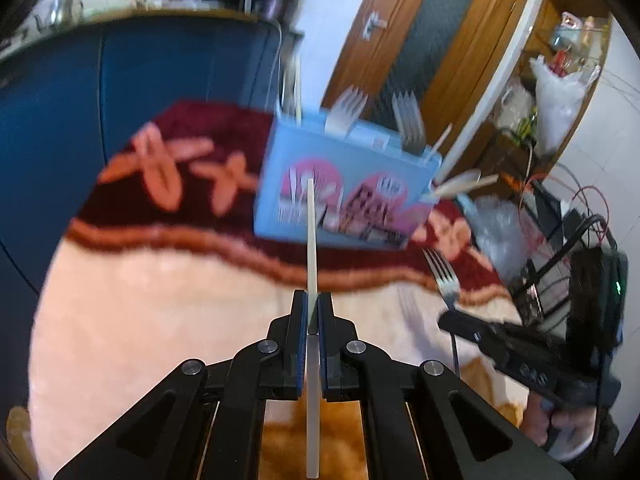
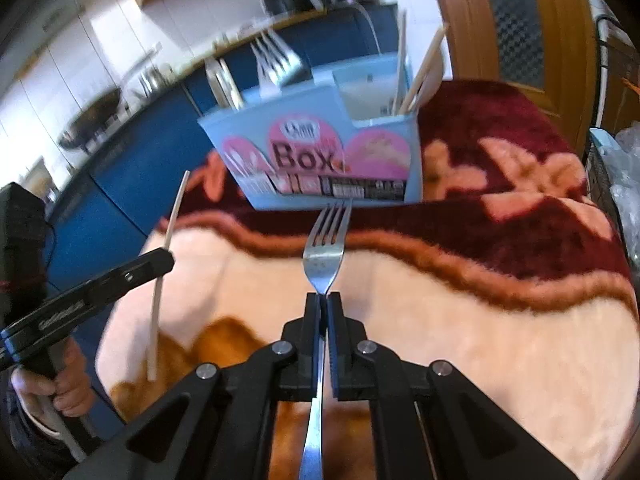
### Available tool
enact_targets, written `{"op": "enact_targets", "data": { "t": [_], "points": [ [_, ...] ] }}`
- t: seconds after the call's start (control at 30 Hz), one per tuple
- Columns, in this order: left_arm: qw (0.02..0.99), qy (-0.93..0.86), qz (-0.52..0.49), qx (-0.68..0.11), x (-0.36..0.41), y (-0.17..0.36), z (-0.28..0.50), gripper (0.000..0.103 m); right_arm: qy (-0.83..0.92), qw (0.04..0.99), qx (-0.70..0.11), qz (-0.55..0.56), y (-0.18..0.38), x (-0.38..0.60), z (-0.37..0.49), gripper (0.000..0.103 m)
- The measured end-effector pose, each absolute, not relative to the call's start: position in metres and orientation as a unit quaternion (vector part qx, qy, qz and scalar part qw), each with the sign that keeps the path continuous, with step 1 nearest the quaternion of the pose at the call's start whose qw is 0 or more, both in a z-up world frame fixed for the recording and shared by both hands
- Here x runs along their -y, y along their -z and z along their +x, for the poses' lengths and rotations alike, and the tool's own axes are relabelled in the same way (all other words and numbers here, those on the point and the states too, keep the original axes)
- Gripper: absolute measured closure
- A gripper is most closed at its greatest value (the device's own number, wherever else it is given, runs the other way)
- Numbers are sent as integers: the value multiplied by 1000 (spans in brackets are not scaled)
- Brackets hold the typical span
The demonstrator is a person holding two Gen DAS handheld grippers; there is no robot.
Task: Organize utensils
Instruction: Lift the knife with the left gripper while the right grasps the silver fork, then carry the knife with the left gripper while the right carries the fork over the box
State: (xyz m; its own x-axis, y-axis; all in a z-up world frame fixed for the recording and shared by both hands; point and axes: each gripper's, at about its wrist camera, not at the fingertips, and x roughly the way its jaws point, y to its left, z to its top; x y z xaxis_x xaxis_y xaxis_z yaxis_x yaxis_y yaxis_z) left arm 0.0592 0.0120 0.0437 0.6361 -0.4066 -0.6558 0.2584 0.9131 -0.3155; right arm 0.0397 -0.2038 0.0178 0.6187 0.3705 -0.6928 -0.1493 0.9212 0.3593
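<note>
We find the blue organizer box already stocked with forks and chopsticks, while the left tool grips a chopstick and the right tool a metal fork, both unplaced above the blanket.

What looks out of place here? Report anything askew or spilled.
Nothing is spilled or damaged. The blue utensil box stands on the blanket with forks and chopsticks sticking up at mixed angles. The left gripper holds a chopstick, the right gripper a fork.

Blue cabinets, wooden door, white walls, plush flowered blanket.
</note>
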Motion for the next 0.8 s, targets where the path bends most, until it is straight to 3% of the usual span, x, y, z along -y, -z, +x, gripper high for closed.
{"op": "enact_targets", "data": {
  "t": [0.4,0.8],
  "points": [
    [950,153,-105,-251,-24,-100,72,98,-141,941,-272,145,-63,208,18,100],
    [979,115,-98,-137,-12,-146,115,98,-129,961,-216,115,-100,210,40,100]
  ]
}}
